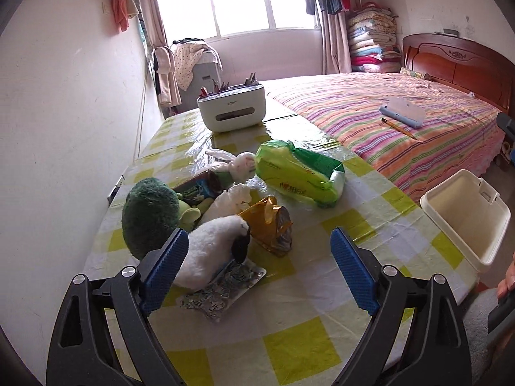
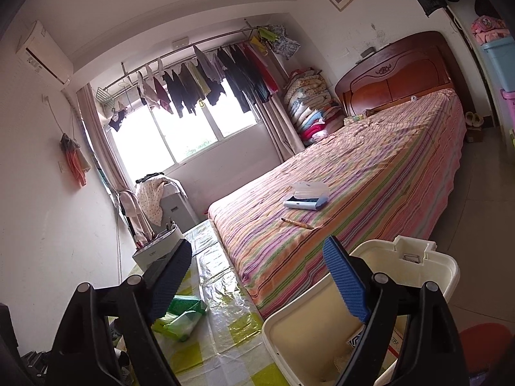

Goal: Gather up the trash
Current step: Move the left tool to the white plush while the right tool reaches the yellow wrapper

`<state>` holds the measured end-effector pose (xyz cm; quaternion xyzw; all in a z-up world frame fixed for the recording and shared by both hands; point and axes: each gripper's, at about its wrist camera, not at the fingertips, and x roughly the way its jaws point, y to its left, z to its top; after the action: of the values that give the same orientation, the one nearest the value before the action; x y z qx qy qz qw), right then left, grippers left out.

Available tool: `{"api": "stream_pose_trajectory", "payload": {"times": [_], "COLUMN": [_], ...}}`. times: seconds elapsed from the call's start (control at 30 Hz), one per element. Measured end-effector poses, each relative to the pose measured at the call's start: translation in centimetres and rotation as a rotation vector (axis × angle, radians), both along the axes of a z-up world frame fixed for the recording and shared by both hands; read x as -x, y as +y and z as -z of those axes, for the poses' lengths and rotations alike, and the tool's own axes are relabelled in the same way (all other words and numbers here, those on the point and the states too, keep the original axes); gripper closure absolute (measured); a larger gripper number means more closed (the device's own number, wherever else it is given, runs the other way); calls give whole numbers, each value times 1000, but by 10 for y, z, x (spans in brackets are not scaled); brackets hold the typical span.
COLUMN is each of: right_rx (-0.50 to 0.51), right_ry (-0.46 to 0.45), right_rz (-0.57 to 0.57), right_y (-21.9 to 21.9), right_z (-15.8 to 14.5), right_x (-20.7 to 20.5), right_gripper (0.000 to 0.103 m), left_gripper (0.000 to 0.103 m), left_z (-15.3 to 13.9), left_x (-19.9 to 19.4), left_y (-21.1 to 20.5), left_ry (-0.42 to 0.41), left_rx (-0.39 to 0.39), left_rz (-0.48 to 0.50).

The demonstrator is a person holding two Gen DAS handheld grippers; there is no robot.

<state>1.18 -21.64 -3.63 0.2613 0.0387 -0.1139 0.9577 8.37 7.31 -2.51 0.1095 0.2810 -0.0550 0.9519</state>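
Left tongs [image 1: 259,267] spread wide at the bottom of the left wrist view, gripping nothing, poised over a checked yellow-and-white surface [image 1: 289,347]. Between and just beyond the blue pads: a white plush toy [image 1: 212,251] lying on a crumpled silver wrapper [image 1: 222,289], with a gold foil wrapper [image 1: 270,225] just to its right. Left of centre, a green plush toy [image 1: 149,215]; behind it a dark snack packet [image 1: 199,188], crumpled white tissue [image 1: 231,201] and a small rabbit toy [image 1: 241,165]. Right of centre, a green tissue pack [image 1: 299,173]. Farther up the frame, a white organizer box [image 1: 231,109]. At the right edge, a cream bin [image 1: 466,215], open-topped, just off the surface's edge.

Right tongs [image 2: 257,283] likewise wide apart and holding nothing, at the bottom of the right wrist view, right pad hanging over the bin's opening, some printed packaging visible low inside it. Striped bed [image 2: 370,173] across the middle right, carrying a blue case [image 2: 305,199] and a pencil [image 2: 297,223].
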Motion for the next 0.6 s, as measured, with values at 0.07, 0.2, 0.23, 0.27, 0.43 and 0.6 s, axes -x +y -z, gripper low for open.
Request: {"api": "stream_pose_trajectory", "payload": {"times": [0.07,0.2,0.23,0.27,0.43,0.6], "right_rx": [9,52,64,76,138,155], "right_ry": [18,41,45,50,77,105], "right_rz": [-26,-70,-82,-93,-156,-226], "right_y": [10,33,38,43,66,81], "right_z": [1,0,0,0,2,4], "right_x": [-7,-18,-20,-21,-29,-40], "right_gripper": [21,21,21,21,21,21], "left_gripper": [14,14,14,14,15,27], "left_z": [4,17,21,24,36,40], "left_x": [-7,-28,-34,-39,-57,-68], "left_y": [15,34,37,39,44,49], "left_ry": [23,111,137,160,226,245], "left_rx": [11,58,64,72,101,115], "left_rz": [-27,-54,-54,-53,-56,-71]}}
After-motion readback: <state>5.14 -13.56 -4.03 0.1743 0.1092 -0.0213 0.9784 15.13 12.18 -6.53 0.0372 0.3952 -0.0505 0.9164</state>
